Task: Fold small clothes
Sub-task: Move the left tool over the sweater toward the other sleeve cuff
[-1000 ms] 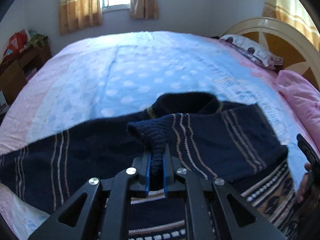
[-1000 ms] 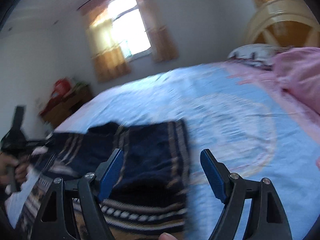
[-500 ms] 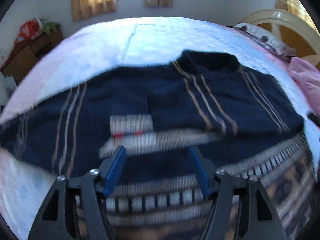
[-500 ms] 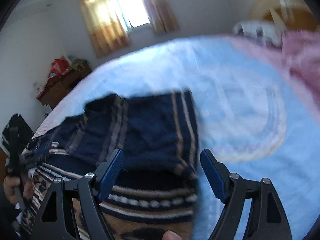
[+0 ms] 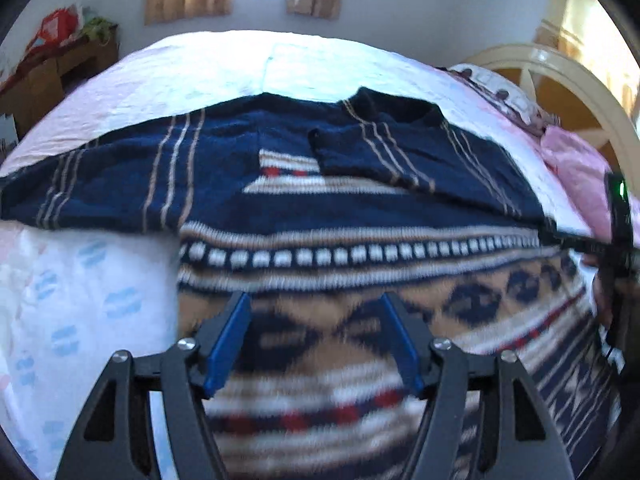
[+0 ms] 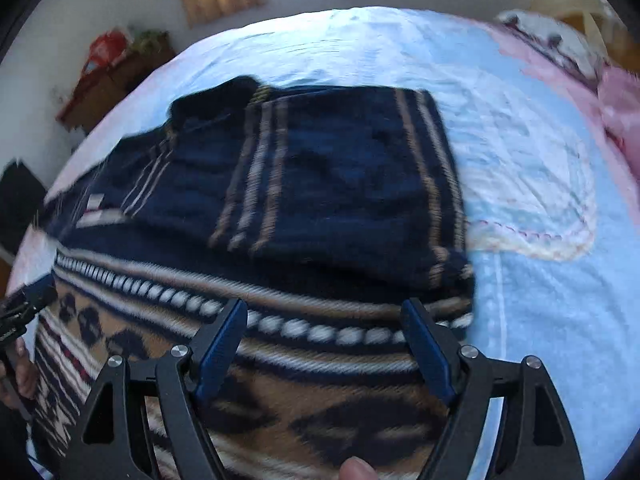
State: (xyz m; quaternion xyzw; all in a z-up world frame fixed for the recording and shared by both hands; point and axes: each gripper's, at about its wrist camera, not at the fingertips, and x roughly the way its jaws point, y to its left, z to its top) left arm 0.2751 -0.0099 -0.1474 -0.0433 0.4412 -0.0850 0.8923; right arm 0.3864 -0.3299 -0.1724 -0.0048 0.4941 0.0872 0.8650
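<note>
A navy sweater (image 5: 320, 208) with tan stripes and a tan patterned lower half lies flat on the bed (image 5: 120, 304). Its right sleeve (image 5: 372, 152) is folded across the chest; its left sleeve (image 5: 100, 188) lies stretched out to the left. My left gripper (image 5: 316, 336) is open and empty above the patterned hem area. My right gripper (image 6: 324, 344) is open and empty above the sweater (image 6: 304, 184) near its right side, where the folded sleeve (image 6: 352, 168) lies. The right gripper also shows at the right edge of the left wrist view (image 5: 618, 232).
A pink blanket (image 5: 576, 168) and a pillow (image 5: 500, 92) lie by the cream headboard (image 5: 560, 76) on the right. A wooden side table (image 5: 48, 68) with bags stands at the far left. The light blue bedsheet (image 6: 540, 220) extends right of the sweater.
My left gripper let go of the sleeve cuff, opened and pulled back toward the hem. The sleeve now lies folded on the chest. My right gripper tilted down over the sweater.
</note>
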